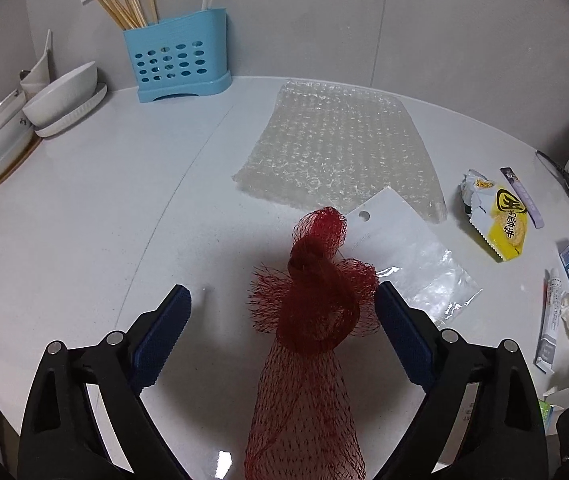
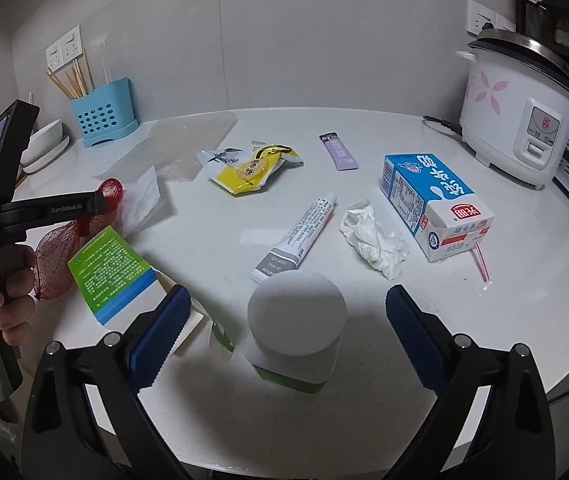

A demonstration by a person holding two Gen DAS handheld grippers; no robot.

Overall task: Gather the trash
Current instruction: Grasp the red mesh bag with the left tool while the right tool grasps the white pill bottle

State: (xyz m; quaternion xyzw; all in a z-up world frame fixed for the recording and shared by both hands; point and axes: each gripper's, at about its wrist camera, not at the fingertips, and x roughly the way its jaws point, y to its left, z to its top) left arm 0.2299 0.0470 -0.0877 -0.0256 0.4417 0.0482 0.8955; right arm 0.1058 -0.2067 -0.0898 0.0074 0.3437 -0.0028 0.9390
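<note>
1. Trash lies scattered over a white countertop (image 2: 364,132) that meets a grey wall at its far edge.
2. Left gripper (image 1: 282,306): jaws spread wide and released; a red mesh net bag (image 1: 312,320) lies between them, its knotted end just beside the right finger, the left finger apart from it. Whether the right pad touches the mesh cannot be told.
3. Beyond the net bag: a clear plastic bag (image 1: 416,264) partly under it, then a sheet of bubble wrap (image 1: 340,144) farther off.
4. Right gripper (image 2: 288,314): jaws spread wide, clasping nothing; a white-capped bottle (image 2: 296,320) stands between them, clear of both fingers.
5. Left of the bottle lies a green-and-white box (image 2: 112,272); beyond it, an ointment tube (image 2: 300,236), a crumpled tissue (image 2: 372,240) and a blue milk carton (image 2: 432,204) with a straw.
6. Farther away: a yellow snack wrapper (image 2: 252,168) and a purple sachet (image 2: 338,152).
7. Background: blue chopstick holder (image 1: 178,56) far left, rice cooker (image 2: 524,112) far right.
</note>
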